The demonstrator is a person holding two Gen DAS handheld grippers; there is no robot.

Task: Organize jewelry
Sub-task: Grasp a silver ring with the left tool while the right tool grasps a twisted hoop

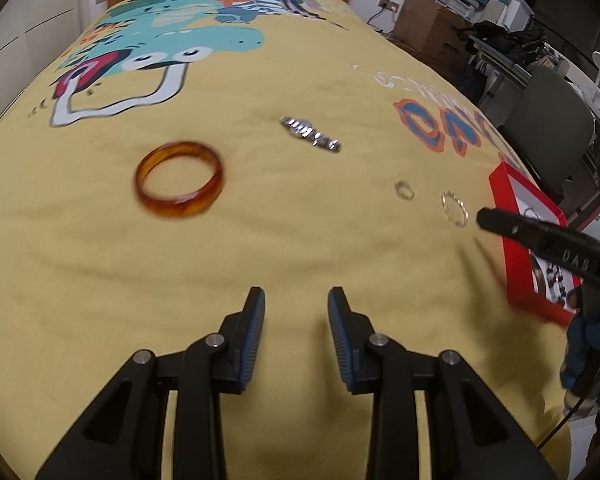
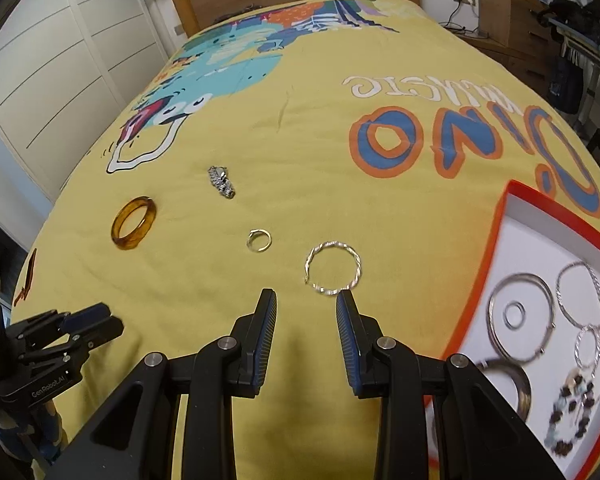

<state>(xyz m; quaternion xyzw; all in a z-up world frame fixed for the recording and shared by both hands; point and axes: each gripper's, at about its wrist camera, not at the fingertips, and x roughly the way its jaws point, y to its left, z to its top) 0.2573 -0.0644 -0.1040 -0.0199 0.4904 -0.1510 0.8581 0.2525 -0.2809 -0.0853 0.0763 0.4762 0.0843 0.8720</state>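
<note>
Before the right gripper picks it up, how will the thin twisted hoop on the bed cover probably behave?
The twisted hoop looks like thin wire, so it is probably very light and may bend if squeezed hard. It lies flat on the soft bed cover, so the fingertips may press into the fabric to get under it. Its bright metal could slip between the pads.

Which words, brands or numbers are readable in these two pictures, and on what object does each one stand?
"GenRobot.AI": on the left gripper body, right wrist view.
"DINO": big blue-and-orange letters, upside down, on the yellow bedspread.
White word above it: upside down, not fully readable.
"DAS": on the right gripper, uncertain, blurred.
</note>
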